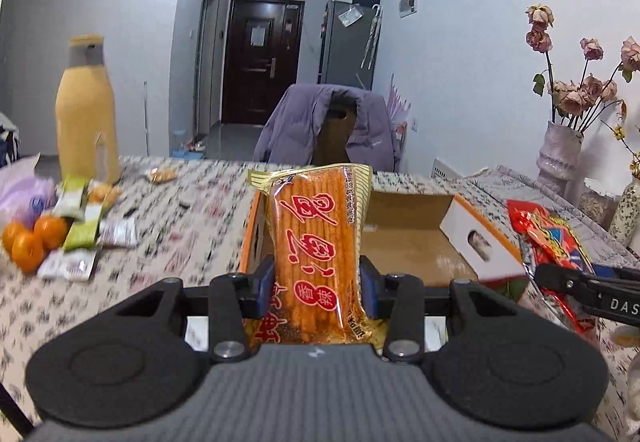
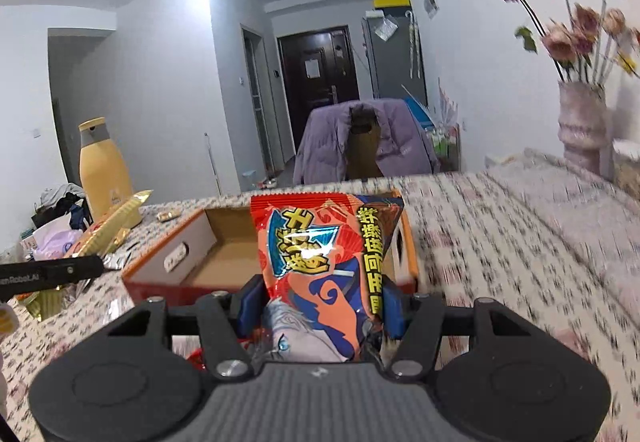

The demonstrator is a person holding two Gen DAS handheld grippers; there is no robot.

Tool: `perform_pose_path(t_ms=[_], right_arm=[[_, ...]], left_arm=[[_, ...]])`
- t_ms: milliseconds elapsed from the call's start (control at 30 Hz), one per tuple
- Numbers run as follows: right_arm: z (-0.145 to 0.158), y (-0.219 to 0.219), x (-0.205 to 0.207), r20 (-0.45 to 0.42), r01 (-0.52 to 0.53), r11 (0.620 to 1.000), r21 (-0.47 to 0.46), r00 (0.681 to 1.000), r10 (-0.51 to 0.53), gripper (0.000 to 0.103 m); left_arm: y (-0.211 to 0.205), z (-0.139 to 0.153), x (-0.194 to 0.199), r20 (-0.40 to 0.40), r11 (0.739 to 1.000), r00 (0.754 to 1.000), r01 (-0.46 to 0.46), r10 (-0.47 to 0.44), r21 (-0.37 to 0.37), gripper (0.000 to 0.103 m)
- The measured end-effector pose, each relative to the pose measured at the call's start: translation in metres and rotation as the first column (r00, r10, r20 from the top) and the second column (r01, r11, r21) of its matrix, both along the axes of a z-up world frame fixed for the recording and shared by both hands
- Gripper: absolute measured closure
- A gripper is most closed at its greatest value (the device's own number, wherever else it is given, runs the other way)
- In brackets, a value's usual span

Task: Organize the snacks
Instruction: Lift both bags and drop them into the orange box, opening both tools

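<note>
Two snack packets are up off the desk (image 1: 168, 242), one in each of my hand-held grippers. My left hand-held gripper (image 1: 316, 288) is clenched on an orange spicy-strip packet (image 1: 316, 234), its blue pads pressing both long edges; the packet's long axis runs straight away from me, gold-sealed end pointing forward over the open cardboard box (image 1: 404, 238). My right hand-held gripper (image 2: 320, 308) grasps a red chip bag (image 2: 324, 258) the same way, long axis forward, top seam toward the box. Beyond, on the desk's left side, I count three oranges (image 1: 28, 242), one tall yellow bottle (image 1: 86, 114) and several small loose sachets (image 1: 80, 238) whose number I cannot tell through the blur.
</note>
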State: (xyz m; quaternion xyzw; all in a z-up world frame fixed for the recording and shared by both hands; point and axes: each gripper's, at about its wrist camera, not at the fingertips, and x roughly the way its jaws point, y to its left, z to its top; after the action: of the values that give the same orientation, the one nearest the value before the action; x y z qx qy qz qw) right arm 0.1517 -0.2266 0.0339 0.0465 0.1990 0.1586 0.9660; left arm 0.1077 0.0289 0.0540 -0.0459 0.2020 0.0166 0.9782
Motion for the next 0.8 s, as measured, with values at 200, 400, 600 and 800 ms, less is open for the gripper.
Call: perform_pose_path(t_ms=[200, 400, 600, 800], right_arm=[[0.018, 0.026, 0.038, 0.034, -0.011, 0.998, -0.070, 0.999, 0.014, 0.045], [0.021, 0.050, 0.091, 0.001, -0.012, 0.994, -0.107, 1.000, 0.012, 0.045], [0.001, 0.061, 0.137, -0.082, 0.007, 0.994, -0.107, 0.997, -0.016, 0.045], [-0.032, 0.051, 0.156, -0.140, 0.029, 0.996, -0.088, 0.989, -0.041, 0.045]], left_arm=[[-0.008, 0.015, 0.039, 0.020, 0.999, 1.000, 0.001, -0.001, 0.045, 0.061], [-0.014, 0.016, 0.080, 0.005, 0.998, 1.000, -0.008, 0.008, 0.056, 0.061], [-0.017, 0.003, 0.123, -0.034, 0.996, 0.998, -0.054, 0.057, 0.073, 0.061], [-0.014, -0.026, 0.145, -0.071, 0.992, 0.994, -0.081, 0.088, 0.094, 0.061]])
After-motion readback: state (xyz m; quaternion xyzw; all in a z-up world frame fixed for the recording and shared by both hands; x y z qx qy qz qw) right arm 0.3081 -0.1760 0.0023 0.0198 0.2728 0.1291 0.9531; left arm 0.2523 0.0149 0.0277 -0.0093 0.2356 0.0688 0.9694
